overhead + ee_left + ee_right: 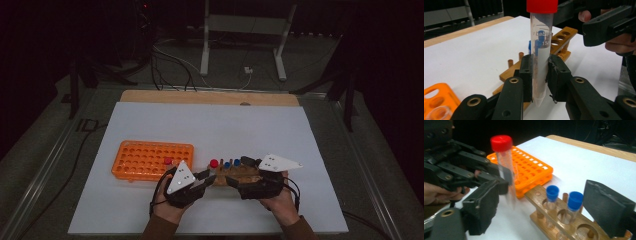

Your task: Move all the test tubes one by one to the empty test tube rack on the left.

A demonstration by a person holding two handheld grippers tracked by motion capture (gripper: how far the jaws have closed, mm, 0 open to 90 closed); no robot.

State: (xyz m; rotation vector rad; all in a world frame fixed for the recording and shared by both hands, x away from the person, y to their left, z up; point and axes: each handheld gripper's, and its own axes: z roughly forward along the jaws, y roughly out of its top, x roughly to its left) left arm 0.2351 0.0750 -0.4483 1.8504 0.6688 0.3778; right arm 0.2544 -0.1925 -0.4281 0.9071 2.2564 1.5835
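Mid-transfer, by the look of it: red-capped tube [540,50] clamped upright in the left claw [540,75], pads pressed on its lower half, tip clear of the bench [210,125], held in the air between the wooden rack [564,220] on the right and the orange rack [150,159] on the left. Seen also in the high view at [214,164] and in the right gripper view at [504,167]. Right claw [549,207] spread wide with nothing between its pads, poised around the near end of the wooden rack, probably to steady it or to take the next tube.

Next move, as a guess: carry the tube left, line its tip over a free hole in the orange rack, lower straight down, then release. Calls for keeping the tube vertical and avoiding the neighbouring cap.

Wooden rack: two blue-capped tubes [562,200] standing in adjacent holes, other holes free. Orange rack: almost all holes free, one red-capped tube [168,161] seated near its right end.
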